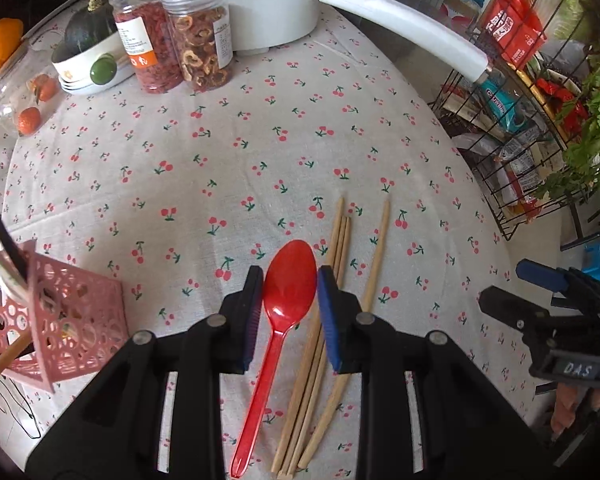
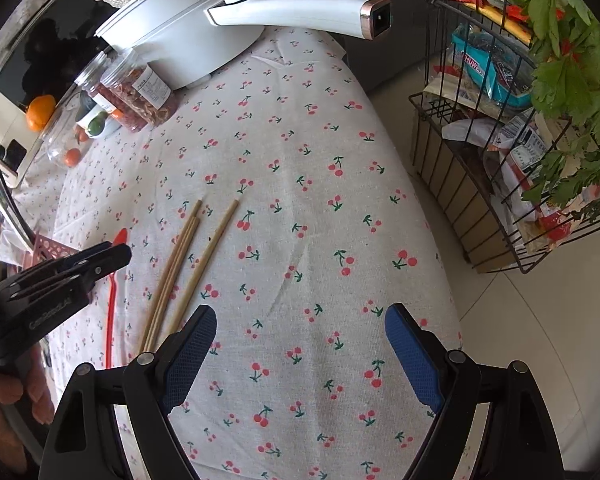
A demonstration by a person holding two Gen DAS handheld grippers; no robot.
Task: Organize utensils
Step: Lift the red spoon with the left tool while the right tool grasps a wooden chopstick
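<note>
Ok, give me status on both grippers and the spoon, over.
Left gripper closed on red spoon bowl. Right gripper open, empty over the tablecloth. Chopsticks lying loose beside the spoon, right pad over them. Pink basket at left.

My left tool (image 1: 290,280) has the spoon (image 1: 288,280) between its pads, bowl toward twelve o'clock, handle running back toward six under the tool. Just beside the spoon at three o'clock lie the chopsticks (image 1: 340,248) on the bench (image 1: 220,152), three bunched together and one a little apart further toward three. At nine o'clock near the bench edge sits the basket (image 1: 80,320), tilted. Far off toward eleven o'clock stand two jars (image 1: 172,48) side by side, with a bowl (image 1: 92,68) to their nine. Behind the jars at twelve sits the pot (image 1: 268,0), its handle (image 1: 400,28) reaching toward two. My right tool (image 2: 300,344) hangs over bare bench, the chopsticks at its ten o'clock. Off the bench at three stands a wire rack (image 1: 520,152).
</note>
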